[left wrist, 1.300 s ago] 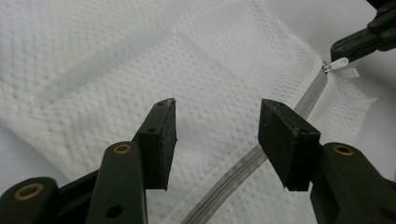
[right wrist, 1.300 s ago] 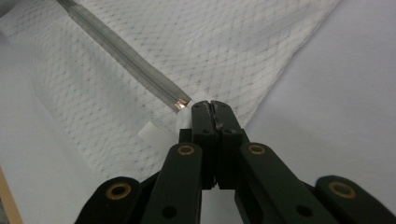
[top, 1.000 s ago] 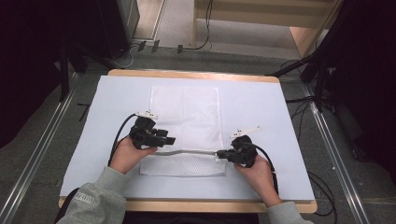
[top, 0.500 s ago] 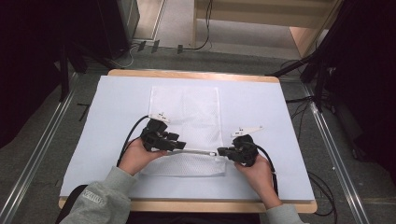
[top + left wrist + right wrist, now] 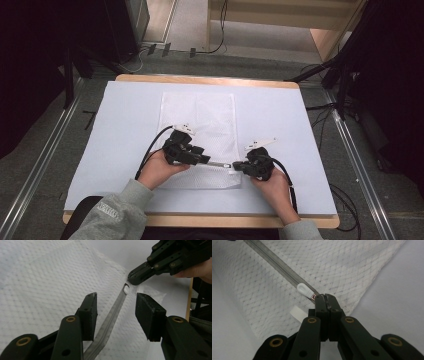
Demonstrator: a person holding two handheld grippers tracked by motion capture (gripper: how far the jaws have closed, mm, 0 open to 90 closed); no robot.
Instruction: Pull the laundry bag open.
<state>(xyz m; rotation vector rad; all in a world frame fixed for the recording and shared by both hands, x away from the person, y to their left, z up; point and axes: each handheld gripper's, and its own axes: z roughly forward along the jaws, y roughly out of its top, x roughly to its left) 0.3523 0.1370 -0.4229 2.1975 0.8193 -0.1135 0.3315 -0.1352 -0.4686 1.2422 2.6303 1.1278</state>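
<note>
White mesh bag held at its zipper end

White mesh bag (image 5: 199, 137) lies flat on the pale-covered table (image 5: 110, 130), near the middle, its grey zipper (image 5: 112, 315) running left to right along the near part. The right hand-held gripper (image 5: 239, 165) is clenched tight on the bag's edge at the right end of the zipper, just beside the white zipper pull (image 5: 305, 290). The left hand-held gripper (image 5: 206, 160) straddles the zipper with its jaws apart; they have just been closing, the zipper strip between them, pads not pressing on it.
</note>
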